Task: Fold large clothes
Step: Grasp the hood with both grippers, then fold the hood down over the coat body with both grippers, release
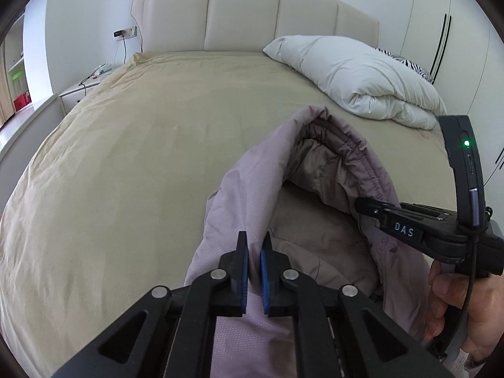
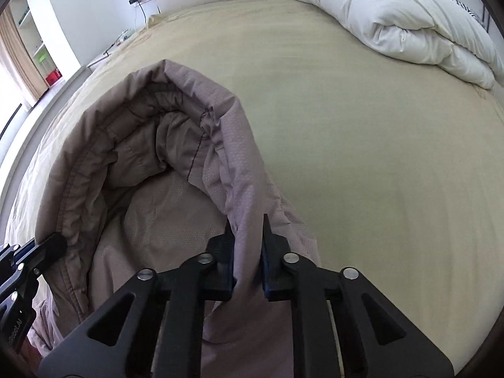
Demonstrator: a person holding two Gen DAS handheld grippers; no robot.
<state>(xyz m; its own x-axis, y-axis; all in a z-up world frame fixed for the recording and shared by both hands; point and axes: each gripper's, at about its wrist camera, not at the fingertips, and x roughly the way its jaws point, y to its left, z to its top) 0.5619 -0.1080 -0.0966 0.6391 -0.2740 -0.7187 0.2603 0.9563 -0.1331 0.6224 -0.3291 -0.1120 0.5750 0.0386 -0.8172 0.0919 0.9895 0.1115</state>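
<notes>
While clamped narrow on one edge of the mauve padded jacket (image 1: 252, 189), left gripper (image 1: 254, 271); likewise right gripper (image 2: 247, 252), pinching the opposite edge (image 2: 233, 157). Held open-mouthed above the tan bed sheet (image 1: 126, 157), white duvet (image 1: 362, 75) well apart.

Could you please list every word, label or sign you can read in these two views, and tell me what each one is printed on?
"DAS": white letters on the black body of the right gripper, seen in the left wrist view.
Partly cut off, reads roughly "Robot.AI": white print on the side of the left gripper, at the lower left edge of the right wrist view; its first letters cannot be read.
No print shows on the jacket.
</notes>
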